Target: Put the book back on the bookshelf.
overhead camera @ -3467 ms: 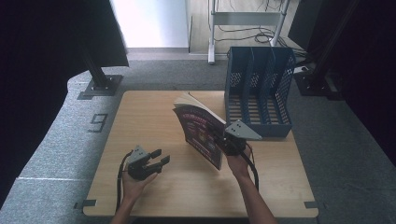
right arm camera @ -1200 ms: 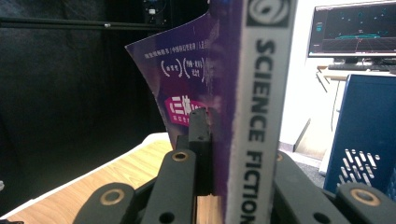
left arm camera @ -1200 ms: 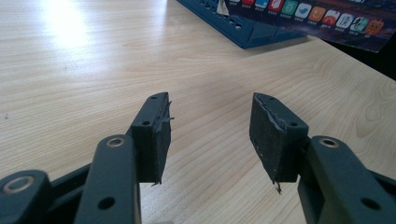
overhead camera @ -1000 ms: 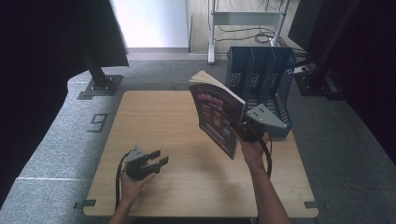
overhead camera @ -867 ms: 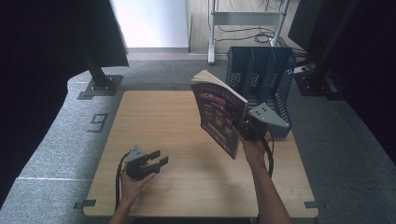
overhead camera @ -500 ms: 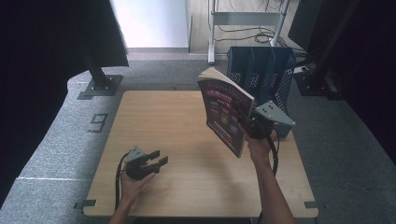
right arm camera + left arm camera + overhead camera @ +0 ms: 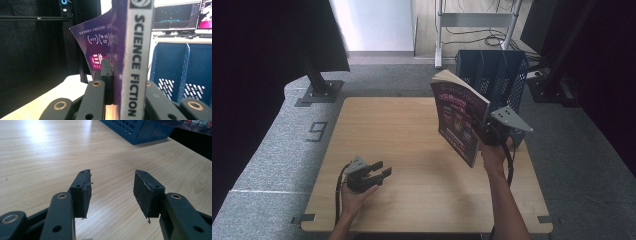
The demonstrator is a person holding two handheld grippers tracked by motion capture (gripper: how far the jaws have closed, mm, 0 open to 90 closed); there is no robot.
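A thick purple book (image 7: 458, 117) hangs upright above the right half of the table, and my right gripper (image 7: 490, 135) is shut on its spine edge. In the right gripper view the jaws clamp the book (image 7: 133, 50) from both sides, and the spine reads SCIENCE FICTION. A blue mesh file rack (image 7: 494, 82) stands just behind the book at the table's far right. My left gripper (image 7: 374, 172) rests low on the table at the front left. Its jaws stand open with bare wood between the pads (image 7: 83, 191).
The wooden table (image 7: 387, 125) has bare room in its middle and left. The blue rack (image 7: 140, 130) shows far off in the left gripper view, and its upright slots (image 7: 175, 75) in the right gripper view. Dark curtains, a metal shelf frame and grey carpet surround the table.
My right gripper has carried the book up and to the right, closer to the blue rack, turning it more upright. The left gripper has stayed in place.
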